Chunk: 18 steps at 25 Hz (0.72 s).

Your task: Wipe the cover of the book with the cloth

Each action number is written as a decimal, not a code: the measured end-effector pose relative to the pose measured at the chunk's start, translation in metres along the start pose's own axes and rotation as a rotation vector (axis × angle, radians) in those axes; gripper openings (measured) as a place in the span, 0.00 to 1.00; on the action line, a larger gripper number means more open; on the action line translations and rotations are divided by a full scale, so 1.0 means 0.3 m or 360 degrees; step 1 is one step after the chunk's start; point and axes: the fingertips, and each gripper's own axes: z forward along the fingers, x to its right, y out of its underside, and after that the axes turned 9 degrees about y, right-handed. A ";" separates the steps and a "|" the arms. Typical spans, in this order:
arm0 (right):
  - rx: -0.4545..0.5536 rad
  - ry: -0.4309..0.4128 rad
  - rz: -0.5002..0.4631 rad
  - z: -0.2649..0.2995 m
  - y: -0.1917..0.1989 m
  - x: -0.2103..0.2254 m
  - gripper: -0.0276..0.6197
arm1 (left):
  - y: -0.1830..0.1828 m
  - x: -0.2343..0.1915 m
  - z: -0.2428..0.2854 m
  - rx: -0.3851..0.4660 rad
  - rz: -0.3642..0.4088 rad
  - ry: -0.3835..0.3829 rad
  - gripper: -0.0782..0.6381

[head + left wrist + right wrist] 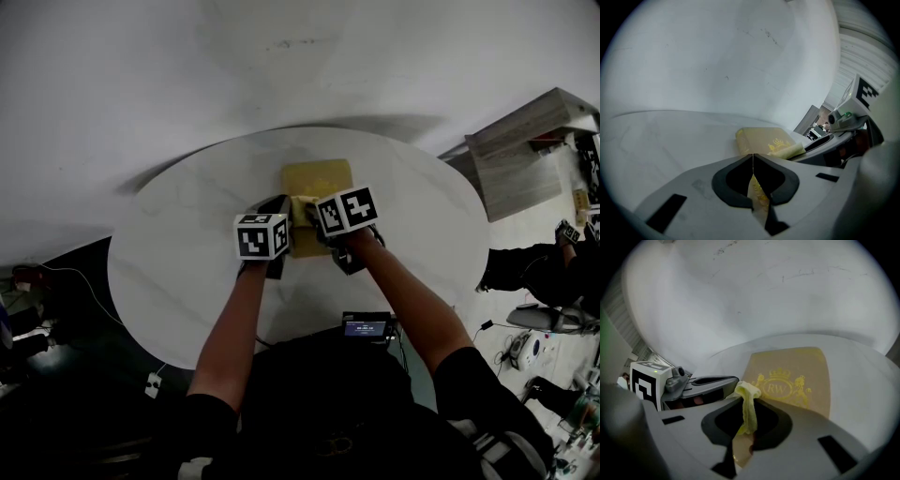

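Observation:
A yellow book [319, 176] with a gold crest [780, 387] lies flat in the middle of the round white table [178, 253]. My right gripper [749, 401] is shut on a pale yellow cloth [748, 404], which is bunched at its tips and hangs down between the jaws over the book's near edge. In the head view the cloth [302, 208] rests on the book's near-left part. My left gripper [753, 157] is shut just left of the right one, tips over the book's near-left corner. Yellow cover shows in the gap behind its tips; I cannot tell if it pinches anything.
A small device with a lit screen [367, 327] sits at the table's near edge between my arms. A wooden shelf [525, 150] stands to the right, with clutter on the floor [544, 356] below it. A white wall rises behind the table.

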 end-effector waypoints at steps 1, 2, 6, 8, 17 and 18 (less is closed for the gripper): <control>0.0000 0.0000 -0.0001 0.000 0.000 0.001 0.18 | 0.000 0.000 0.001 -0.0001 0.0003 0.0000 0.12; 0.0000 0.0001 -0.0002 -0.001 0.001 0.003 0.18 | 0.001 0.001 0.001 -0.0003 0.0006 0.0000 0.12; 0.0003 0.0007 0.0004 -0.011 0.003 0.017 0.18 | 0.001 0.001 -0.002 -0.0007 0.0007 -0.0008 0.12; 0.0006 0.0014 0.0014 -0.019 0.006 0.028 0.18 | 0.001 0.001 -0.004 -0.0008 0.0009 -0.0012 0.12; 0.0028 0.0071 0.0049 -0.064 0.020 0.121 0.18 | 0.000 -0.001 -0.001 -0.0014 0.0022 -0.0020 0.12; 0.0031 0.0079 0.0054 -0.071 0.022 0.133 0.18 | 0.000 0.000 -0.001 -0.0013 0.0024 -0.0021 0.12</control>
